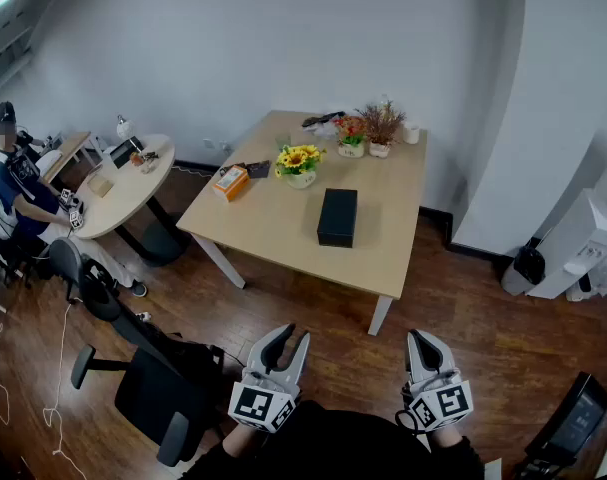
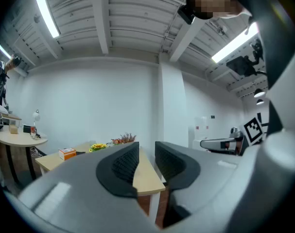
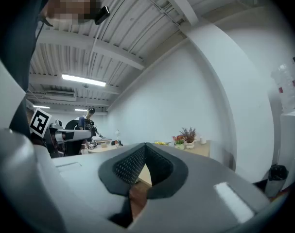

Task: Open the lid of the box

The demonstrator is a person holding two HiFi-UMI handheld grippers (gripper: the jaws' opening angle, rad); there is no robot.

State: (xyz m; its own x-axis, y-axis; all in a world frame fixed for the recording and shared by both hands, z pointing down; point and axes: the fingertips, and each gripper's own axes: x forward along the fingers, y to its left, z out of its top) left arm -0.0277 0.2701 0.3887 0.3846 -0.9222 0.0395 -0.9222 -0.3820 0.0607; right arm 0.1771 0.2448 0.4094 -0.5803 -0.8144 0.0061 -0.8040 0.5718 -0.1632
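A closed black box (image 1: 337,216) lies flat on the light wooden table (image 1: 283,236), right of its middle. Both grippers hover over the floor well short of the table and point level toward it. My left gripper (image 1: 291,335) is open, with a narrow gap between its jaws and nothing in it. My right gripper (image 1: 424,337) is shut and empty, its tips meeting. In the left gripper view, the left gripper (image 2: 146,152) frames the table (image 2: 148,177) far ahead. In the right gripper view, the right gripper (image 3: 145,146) has its pads touching. Neither gripper view shows the box.
A yellow flower pot (image 1: 300,162), an orange carton (image 1: 230,181) and two more potted plants (image 1: 368,130) stand on the table's far half. A black office chair (image 1: 148,383) is at my left. A person sits at a round table (image 1: 123,194) far left. A white appliance (image 1: 581,246) stands right.
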